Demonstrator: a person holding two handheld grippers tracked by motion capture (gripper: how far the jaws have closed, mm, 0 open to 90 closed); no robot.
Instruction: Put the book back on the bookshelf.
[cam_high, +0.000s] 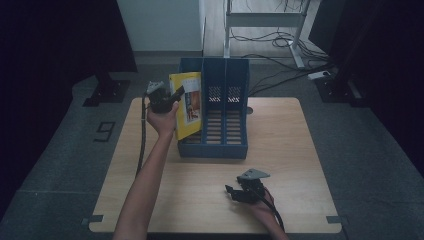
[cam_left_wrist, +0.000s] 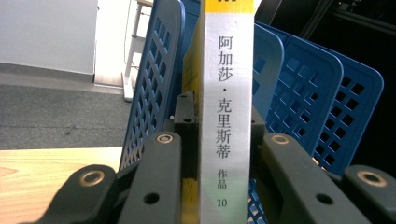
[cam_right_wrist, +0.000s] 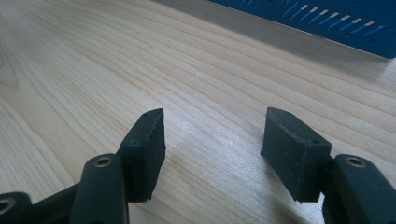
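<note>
L claw (cam_left_wrist: 224, 140) pinches book (cam_left_wrist: 227, 93) spine — book in blue rack (cam_high: 235, 85); R claw (cam_right_wrist: 212, 149) spread, empty.

A pale rectangular wooden table (cam_high: 150, 170) with visible grain stood on grey carpeted floor (cam_high: 60, 150). A blue perforated plastic file rack with three upright compartments (cam_high: 220, 145) sat on it toward the far edge, slightly left of centre. The tabletop's near half lay bare wood.

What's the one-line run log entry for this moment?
left gripper: shut on book | book: at rack left slot | right gripper: open, empty, over table
</note>
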